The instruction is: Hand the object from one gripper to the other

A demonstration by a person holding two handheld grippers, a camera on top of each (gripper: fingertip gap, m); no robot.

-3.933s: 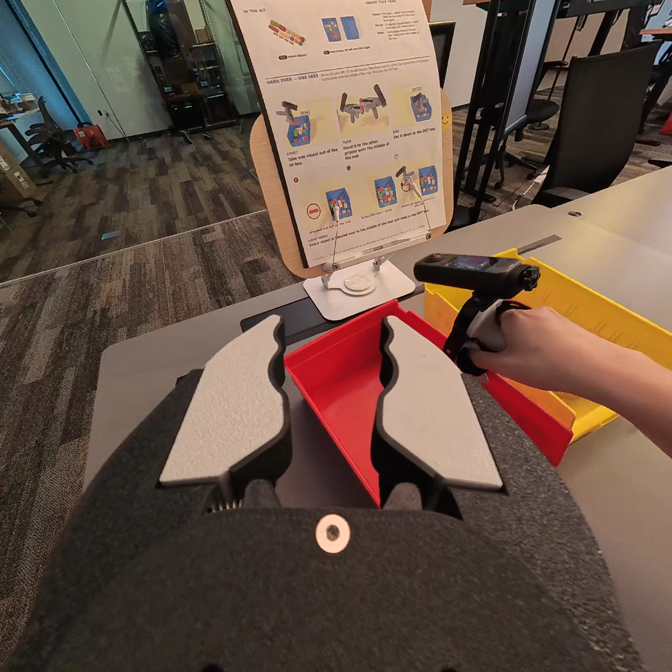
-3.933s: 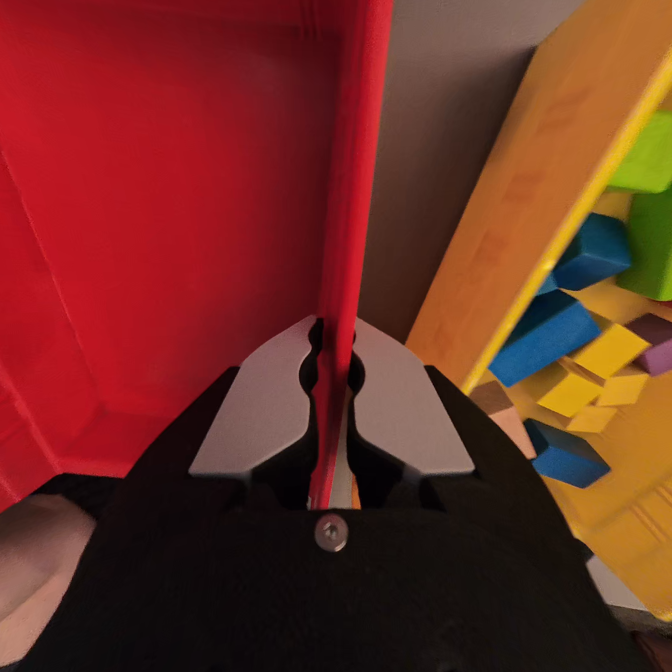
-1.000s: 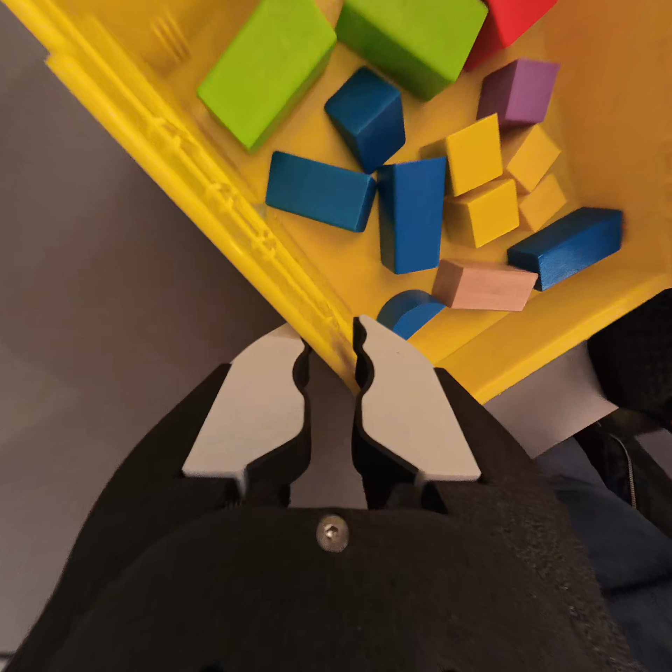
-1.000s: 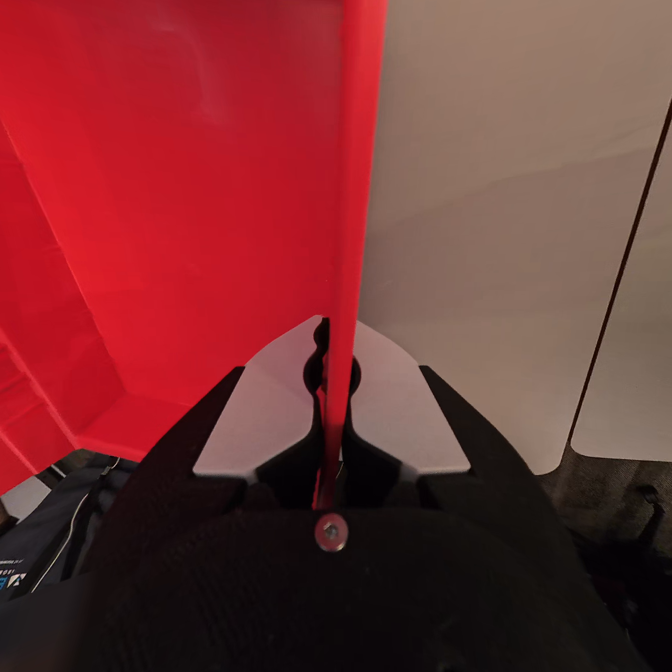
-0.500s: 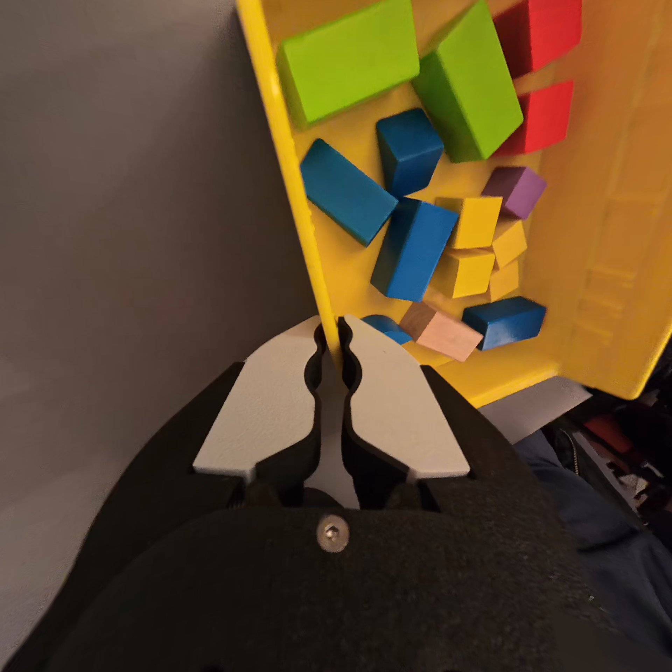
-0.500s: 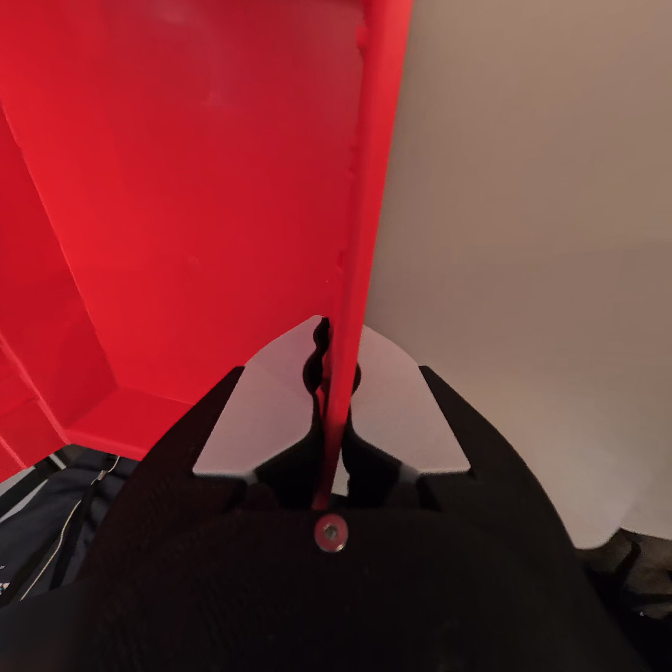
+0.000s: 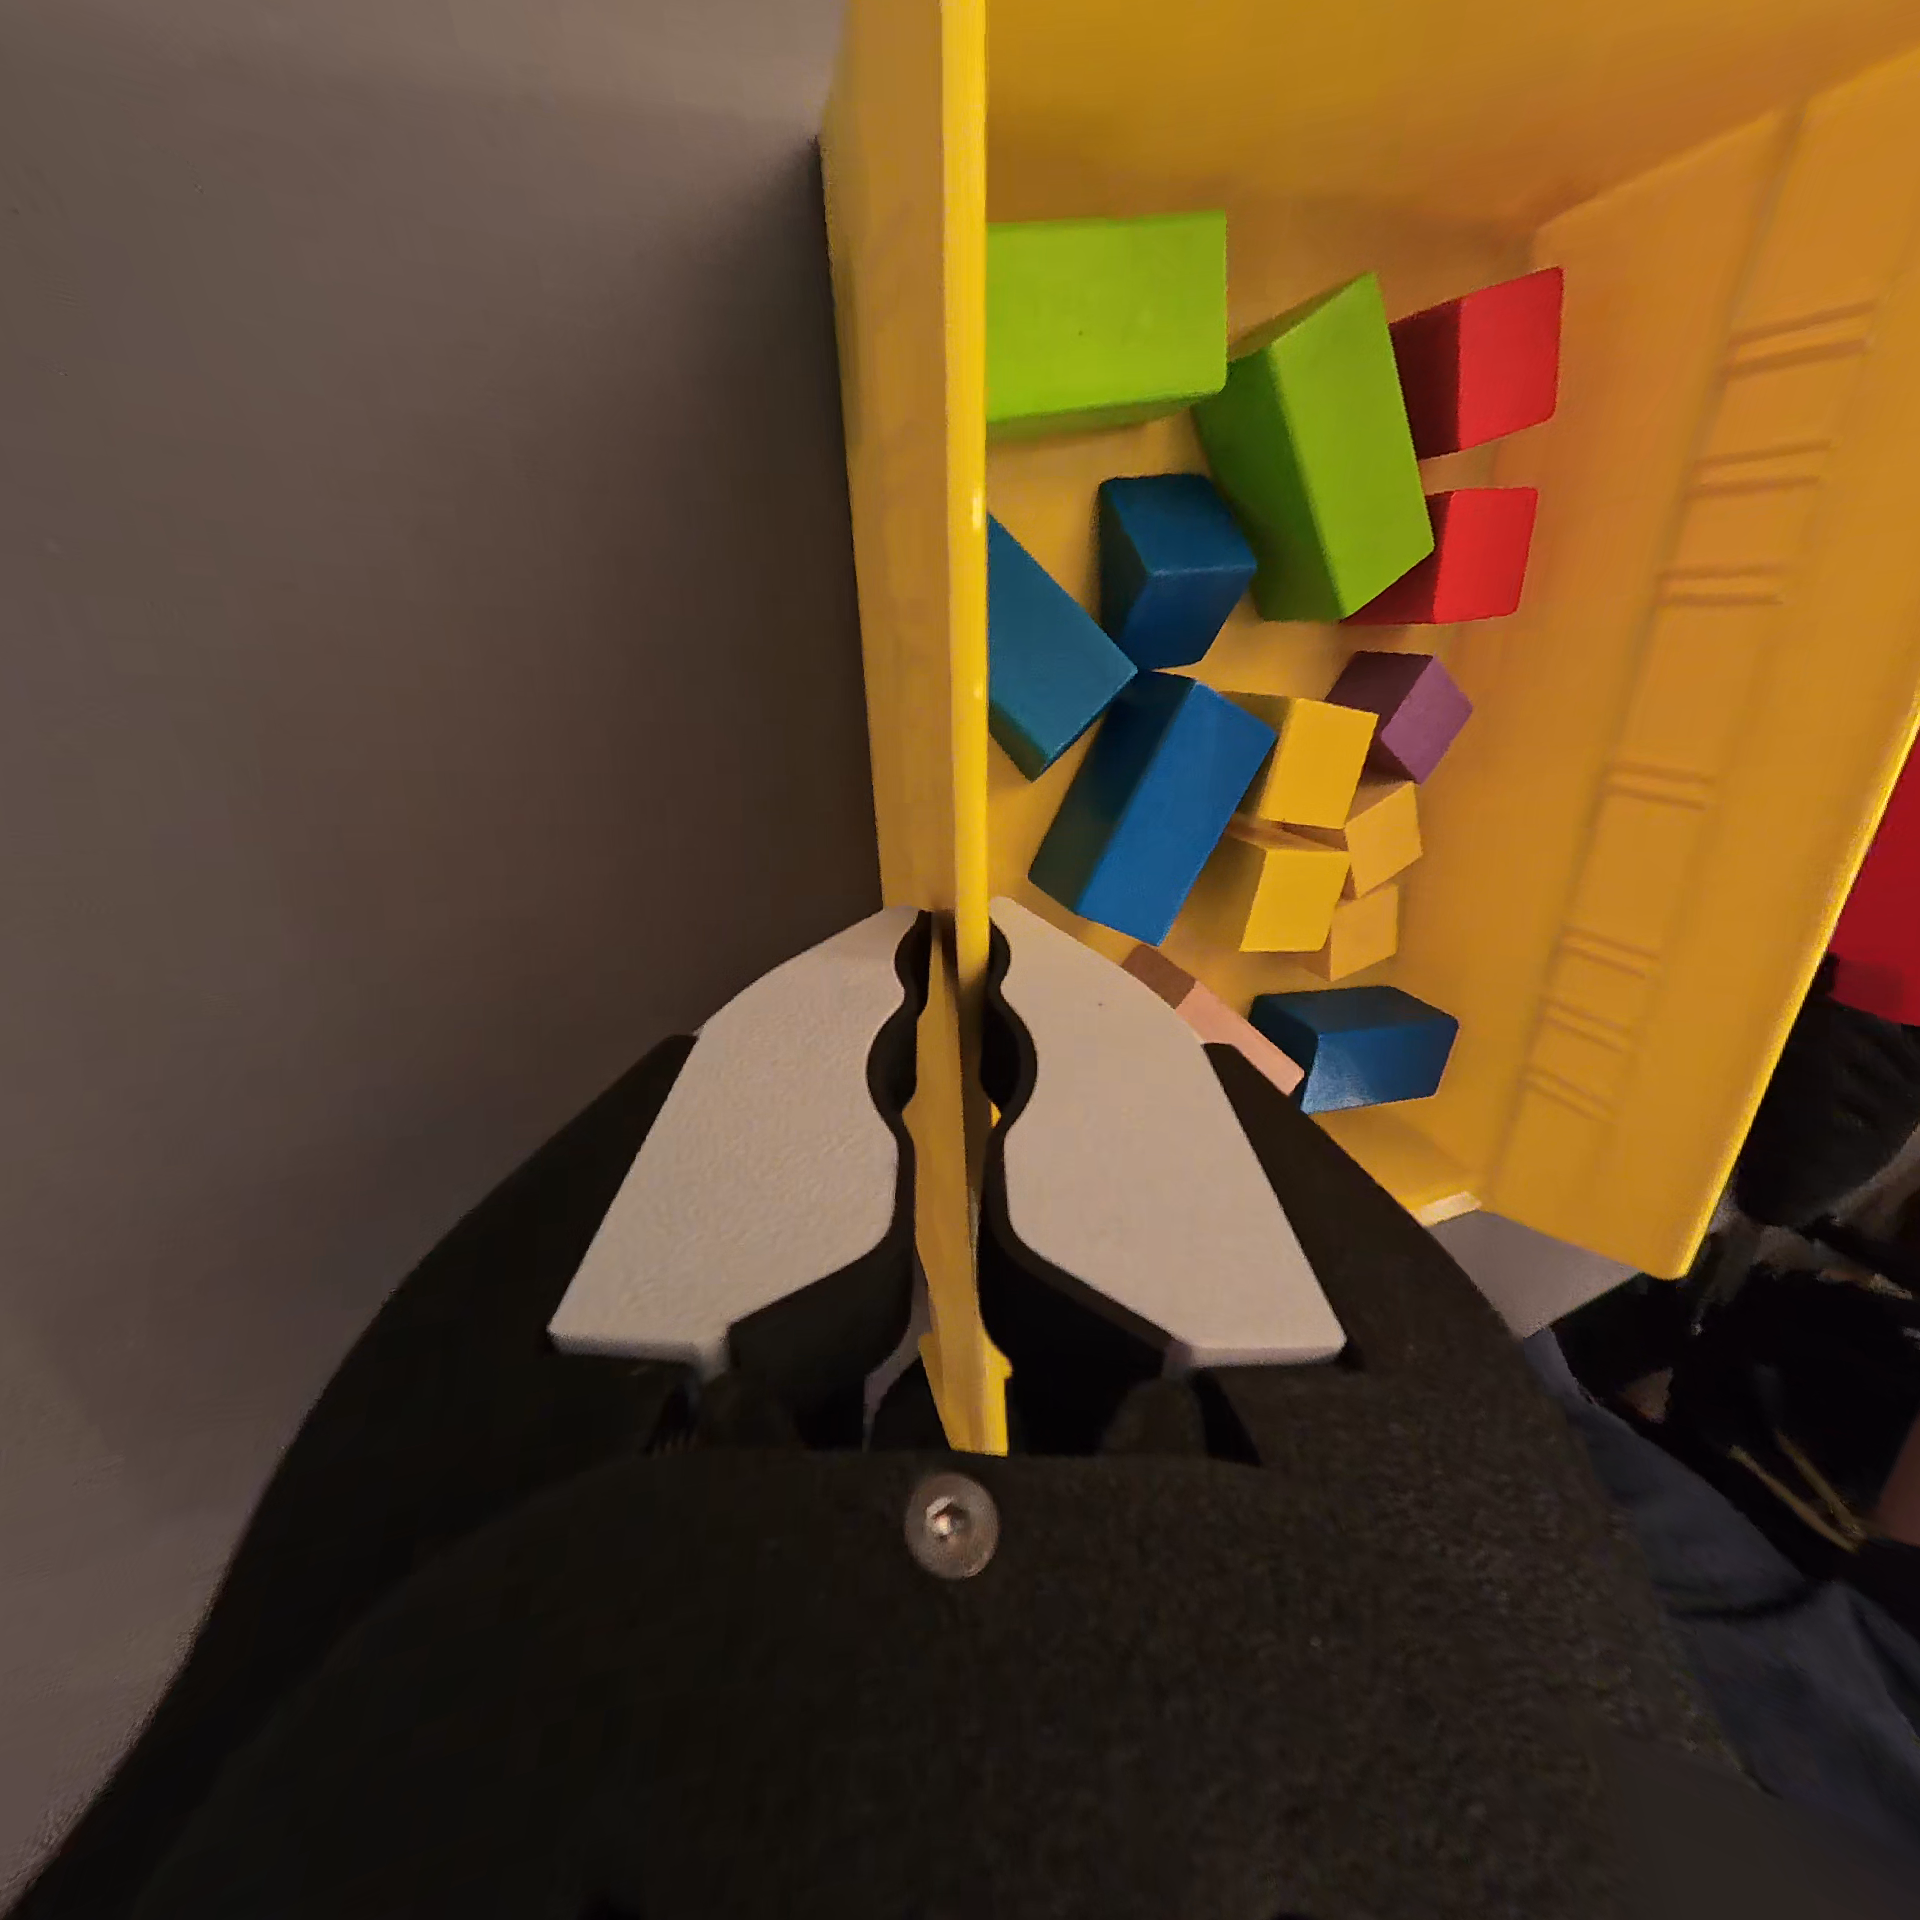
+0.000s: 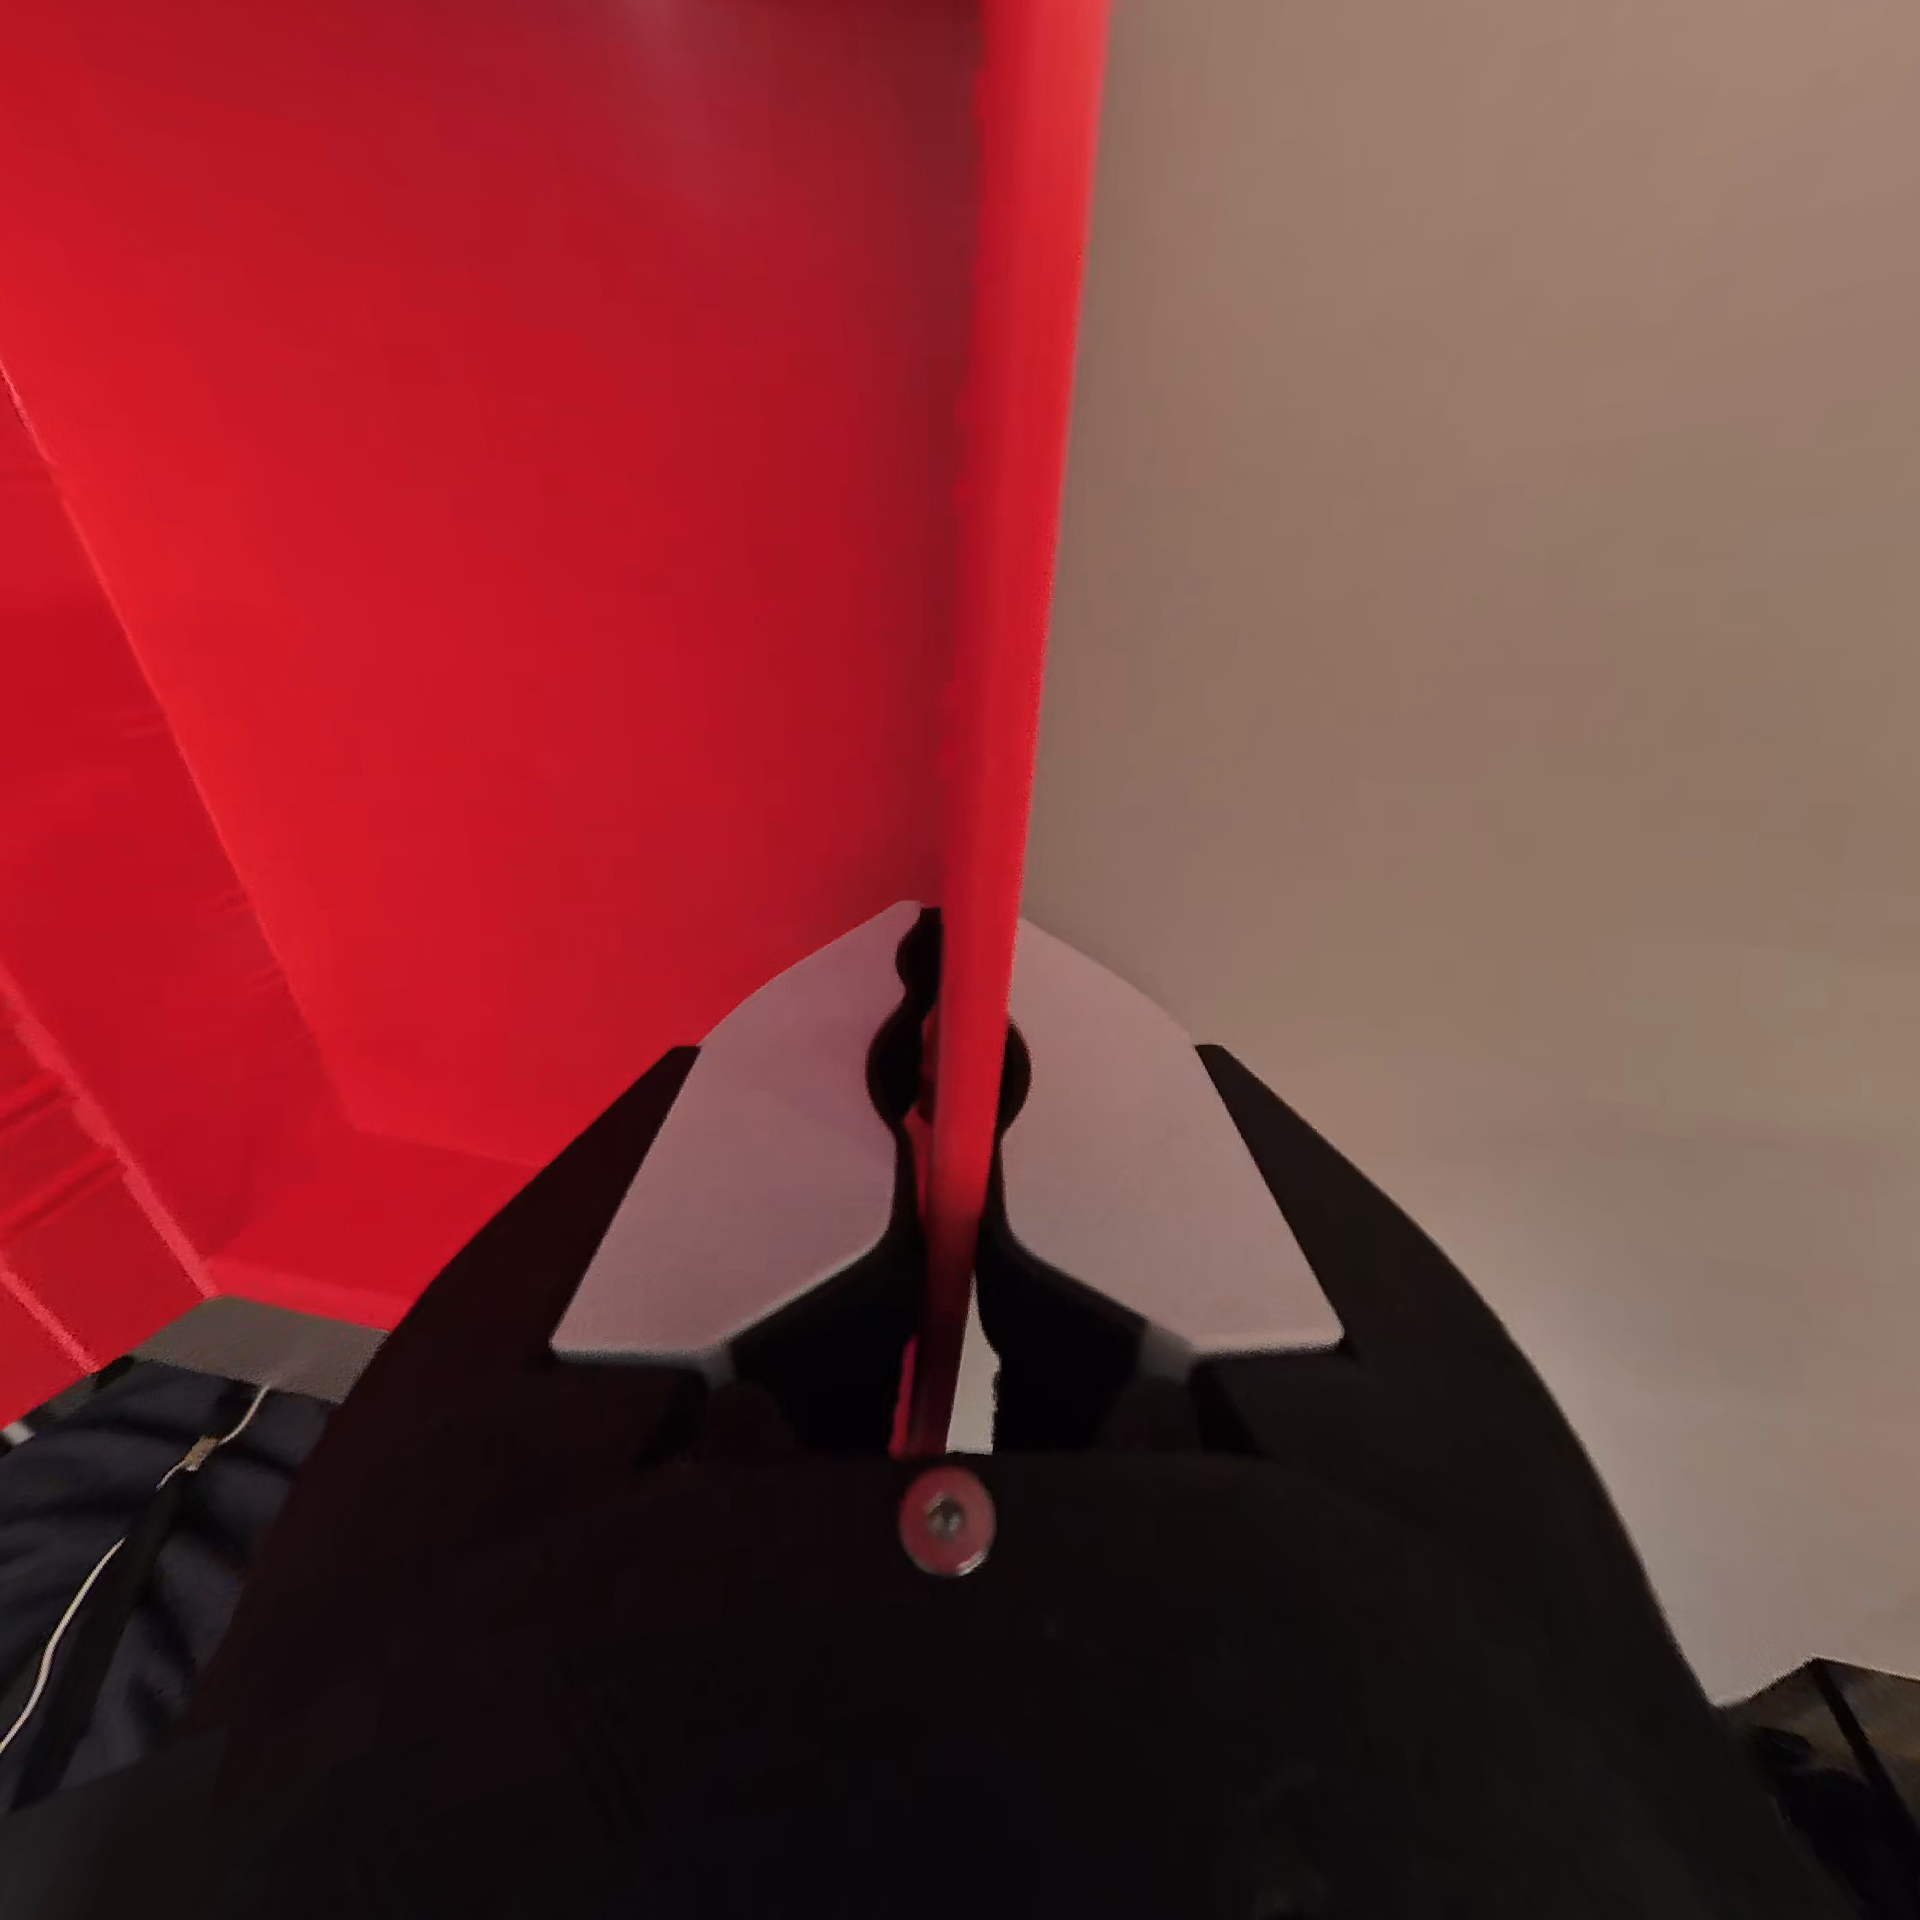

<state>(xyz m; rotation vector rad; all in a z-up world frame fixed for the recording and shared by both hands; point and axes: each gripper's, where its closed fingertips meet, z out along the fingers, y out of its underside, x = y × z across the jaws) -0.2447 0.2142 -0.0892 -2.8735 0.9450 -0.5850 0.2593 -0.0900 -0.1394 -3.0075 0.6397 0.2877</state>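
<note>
1. the left gripper (image 7: 954,935) has pale grey, finely grained fingers (image 7: 748,1132) with wavy black inner edges, set in black foam-like padding; its jaws are clenched on the thin side wall of the yellow bin (image 7: 961,520).
2. left of that wall lies the smooth, matte grey table (image 7: 416,623).
3. the yellow bin is glossy moulded plastic with stepped ribs along its far wall.
4. inside the bin, from left to right, lie painted blocks with sharp edges: a lime green slab (image 7: 1101,312) against the gripped wall, blue bricks (image 7: 1153,800), a darker green slab (image 7: 1314,447), small yellow cubes (image 7: 1314,764), a purple cube (image 7: 1408,712) and two red blocks (image 7: 1481,358). a bare wooden piece (image 7: 1210,1013) and another blue block (image 7: 1361,1044) sit just beside the right finger.
5. the right gripper (image 8: 961,925), of the same build, has its jaws clamped on the thin edge of the red bin (image 8: 520,520), a smooth plastic tray whose inside fills the left of the right wrist view; the pale table surface (image 8: 1507,727) lies to its right.
6. no writing or brand mark can be read anywhere.
</note>
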